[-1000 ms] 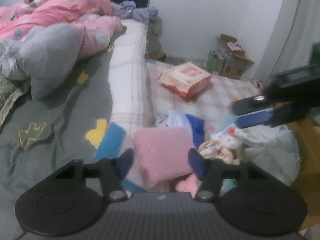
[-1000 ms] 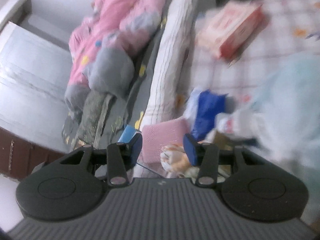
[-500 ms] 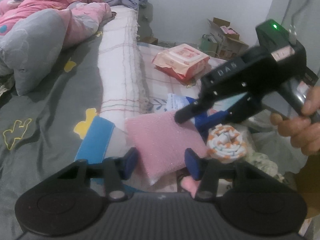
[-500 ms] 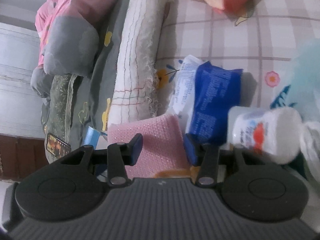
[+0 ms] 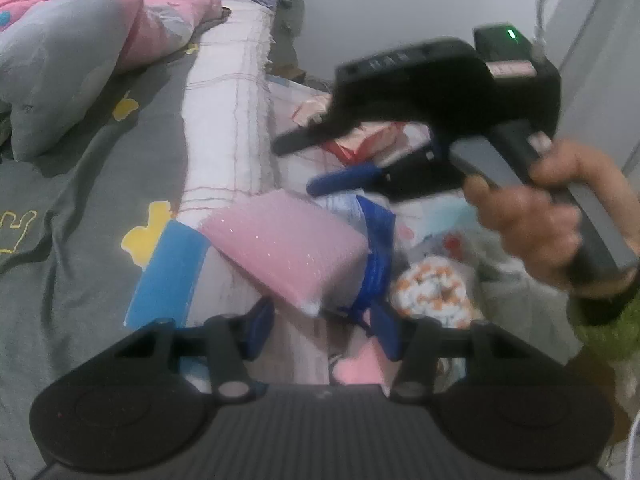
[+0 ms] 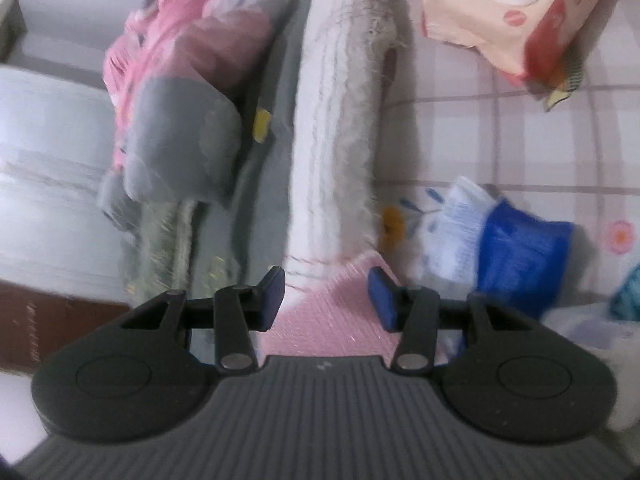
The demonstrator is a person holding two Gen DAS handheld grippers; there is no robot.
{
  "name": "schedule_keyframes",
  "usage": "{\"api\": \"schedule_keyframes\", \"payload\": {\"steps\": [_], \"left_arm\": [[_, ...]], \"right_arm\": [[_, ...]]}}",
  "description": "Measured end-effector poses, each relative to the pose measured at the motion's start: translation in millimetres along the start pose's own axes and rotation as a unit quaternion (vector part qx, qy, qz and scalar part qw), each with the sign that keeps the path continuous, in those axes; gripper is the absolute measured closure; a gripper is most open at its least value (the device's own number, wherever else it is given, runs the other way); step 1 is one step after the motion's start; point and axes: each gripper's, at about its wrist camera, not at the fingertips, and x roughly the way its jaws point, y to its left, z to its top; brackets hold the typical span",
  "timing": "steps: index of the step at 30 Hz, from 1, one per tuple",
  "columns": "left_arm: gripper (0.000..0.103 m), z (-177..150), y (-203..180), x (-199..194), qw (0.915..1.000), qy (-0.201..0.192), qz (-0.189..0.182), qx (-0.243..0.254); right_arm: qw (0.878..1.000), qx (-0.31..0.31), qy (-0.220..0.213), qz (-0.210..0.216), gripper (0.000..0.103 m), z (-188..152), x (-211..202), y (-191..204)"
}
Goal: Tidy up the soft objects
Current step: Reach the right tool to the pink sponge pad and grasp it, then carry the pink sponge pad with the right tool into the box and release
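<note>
A pink sponge pad (image 5: 286, 250) lies at the bed's edge, against a white rolled blanket (image 5: 230, 120). It also shows in the right wrist view (image 6: 332, 320), just under and between my right fingers. My left gripper (image 5: 322, 330) is open, its blue pads just short of the pad's near corner. My right gripper (image 6: 326, 298) is open above the pad; in the left wrist view (image 5: 316, 164) it hovers beyond the pad. A blue sponge (image 5: 168, 276) lies left of the pad. A rolled orange-and-white cloth (image 5: 434, 294) sits to the right.
A blue-and-white packet (image 6: 516, 254) lies beside the pink pad. A pack of wet wipes (image 6: 516, 12) sits farther off on the checked sheet (image 6: 480, 132). A pink and grey quilt (image 5: 76, 40) is heaped on the grey bedspread (image 5: 80, 200).
My right gripper has moved up and left, over the pink pad toward the white blanket roll. My left gripper has edged closer to the pad. Both stay open.
</note>
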Motion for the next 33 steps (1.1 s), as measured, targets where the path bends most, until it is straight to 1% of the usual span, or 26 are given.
{"api": "schedule_keyframes", "payload": {"steps": [2, 6, 10, 12, 13, 15, 18, 21, 23, 26, 29, 33], "left_arm": [[0.049, -2, -1, -6, 0.9999, 0.000, 0.000, 0.013], [0.046, 0, 4, -31, 0.9992, -0.014, 0.002, 0.038], [0.046, 13, 13, -51, 0.9962, -0.046, 0.041, 0.061], [0.046, 25, 20, -51, 0.9945, -0.052, 0.067, 0.061], [0.046, 33, 25, -48, 0.9943, -0.053, 0.072, 0.058], [0.047, 46, 32, -38, 0.9953, -0.048, 0.067, 0.050], [0.048, 64, 44, -16, 0.9988, -0.011, 0.038, 0.029], [0.048, 75, 56, 4, 0.9997, 0.021, 0.010, -0.003], [0.049, 79, 62, 15, 0.9991, 0.033, 0.000, -0.025], [0.050, 82, 66, 28, 0.9979, 0.051, -0.011, -0.039], [0.053, 79, 64, 35, 0.9970, 0.066, -0.013, -0.039], [0.056, 74, 61, 32, 0.9968, 0.066, -0.021, -0.040]], "right_arm": [[1.000, -0.001, -0.013, -0.006, 0.057, 1, -3, -1], [1.000, 0.020, -0.020, 0.000, 0.057, -5, -25, -8], [0.999, 0.038, -0.003, 0.003, 0.057, -24, -50, -18], [0.998, 0.058, 0.006, 0.003, 0.057, -32, -55, -27], [0.998, 0.069, 0.011, 0.004, 0.057, -35, -55, -32], [0.996, 0.090, 0.020, 0.008, 0.057, -40, -51, -42], [0.993, 0.112, 0.031, 0.010, 0.057, -45, -39, -52], [0.992, 0.122, 0.034, 0.020, 0.057, -46, -30, -56], [0.991, 0.127, 0.035, 0.027, 0.057, -45, -26, -57], [0.990, 0.131, 0.038, 0.036, 0.057, -44, -23, -61], [0.990, 0.133, 0.041, 0.038, 0.058, -40, -21, -63], [0.990, 0.127, 0.043, 0.037, 0.058, -37, -19, -59]]}}
